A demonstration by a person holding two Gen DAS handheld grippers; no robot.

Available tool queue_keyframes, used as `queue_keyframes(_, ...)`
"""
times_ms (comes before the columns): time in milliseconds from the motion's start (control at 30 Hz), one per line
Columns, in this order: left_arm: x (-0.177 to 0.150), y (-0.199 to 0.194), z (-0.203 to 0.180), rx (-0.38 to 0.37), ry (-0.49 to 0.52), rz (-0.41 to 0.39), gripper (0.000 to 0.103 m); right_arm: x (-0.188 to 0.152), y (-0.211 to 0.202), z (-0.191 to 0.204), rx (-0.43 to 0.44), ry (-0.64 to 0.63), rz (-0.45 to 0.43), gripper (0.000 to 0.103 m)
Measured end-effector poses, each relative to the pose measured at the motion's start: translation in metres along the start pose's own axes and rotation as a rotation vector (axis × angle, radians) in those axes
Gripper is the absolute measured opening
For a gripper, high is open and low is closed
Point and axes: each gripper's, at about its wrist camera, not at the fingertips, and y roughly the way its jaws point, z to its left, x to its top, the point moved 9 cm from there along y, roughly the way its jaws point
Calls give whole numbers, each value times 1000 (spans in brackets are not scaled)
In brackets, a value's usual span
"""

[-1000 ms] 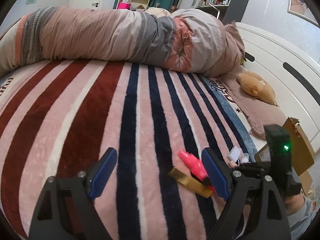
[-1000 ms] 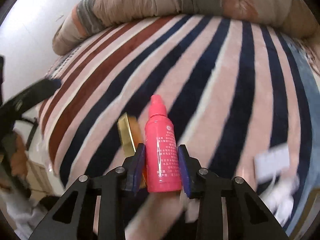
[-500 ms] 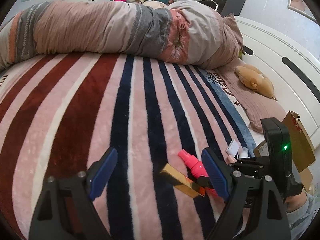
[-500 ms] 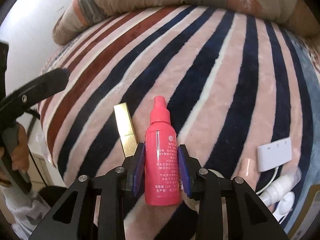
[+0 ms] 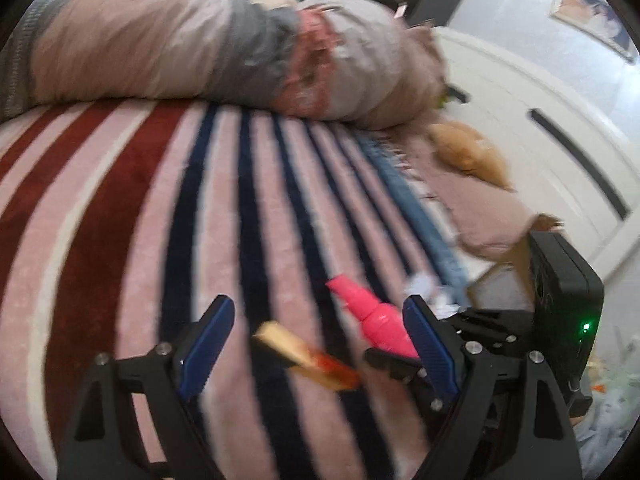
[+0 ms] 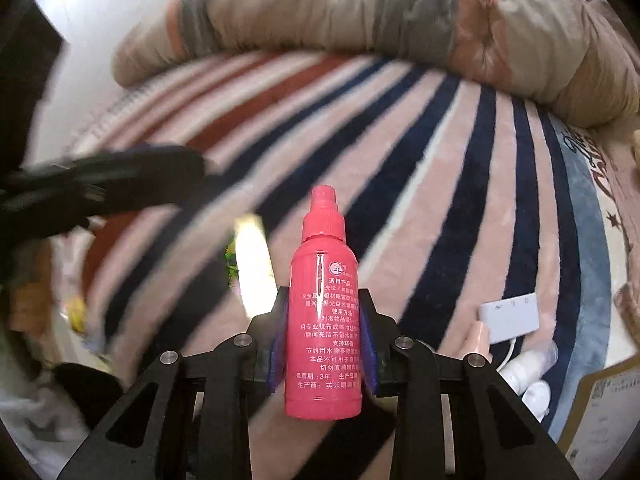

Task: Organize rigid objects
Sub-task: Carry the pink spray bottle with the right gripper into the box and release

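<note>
Two hand-held grippers: my right hand-held gripper (image 6: 323, 344) clamps the pink spray bottle (image 6: 323, 320) above the striped blanket (image 6: 440, 184); left hand-held gripper (image 5: 316, 344) gapes wide, empty, gold box (image 5: 304, 356) lying between its fingers.

Both wrist views look down closely, sharing the striped blanket (image 5: 120, 220).

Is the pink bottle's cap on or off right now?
On. The pink bottle, clamped in the right tongs, shows its pink cap seated on top.
</note>
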Motion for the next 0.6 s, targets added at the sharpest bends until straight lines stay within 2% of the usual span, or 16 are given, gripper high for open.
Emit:
queue_keyframes(100,7,-10,-41,-158,27,-19,84,7,-39,11,39,6,-104,26)
queue_keyframes(167,11,-15,-68,-209,68,-22,82,11,-75,13,67,8,-186,26)
queue_keyframes(367,40,-30,-147,-267,157,-63,57,17,-158,3,81,19,-353,26)
queue_keyframes(433,47,-34,-175,-287,212,-73,39,12,-183,-14,51,36,-386,26)
queue_keyframes(600,56,-23,-254,-261,355,-61,37,-7,-236,-67,-6,115,-462,26)
